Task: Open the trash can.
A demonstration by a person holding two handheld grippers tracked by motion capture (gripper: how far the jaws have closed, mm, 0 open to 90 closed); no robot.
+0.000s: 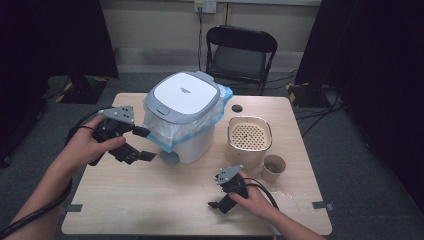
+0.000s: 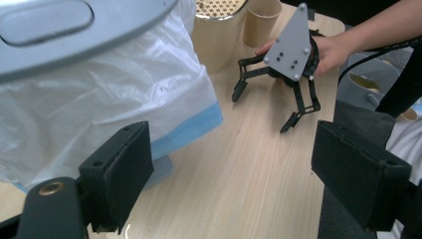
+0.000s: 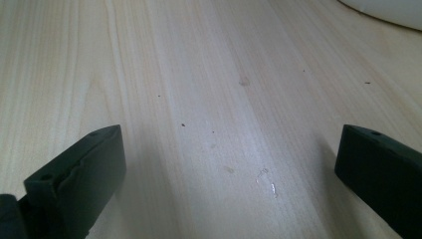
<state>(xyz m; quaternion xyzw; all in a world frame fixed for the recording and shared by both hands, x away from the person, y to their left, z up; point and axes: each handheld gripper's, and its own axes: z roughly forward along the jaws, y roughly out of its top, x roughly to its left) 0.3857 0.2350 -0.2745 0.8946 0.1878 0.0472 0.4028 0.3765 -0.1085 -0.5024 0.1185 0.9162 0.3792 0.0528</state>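
High view: left gripper (image 1: pixel 145 144) open, empty, just beside the bin (image 1: pixel 186 116). Right gripper (image 1: pixel 216 196) open, empty, low over the table (image 1: pixel 165 200).

Small dark brand mark on bin lid (image 1: pixel 186 91), at centre of white panel: too small to read. No other text, label, number or sign legible on anything else on table.
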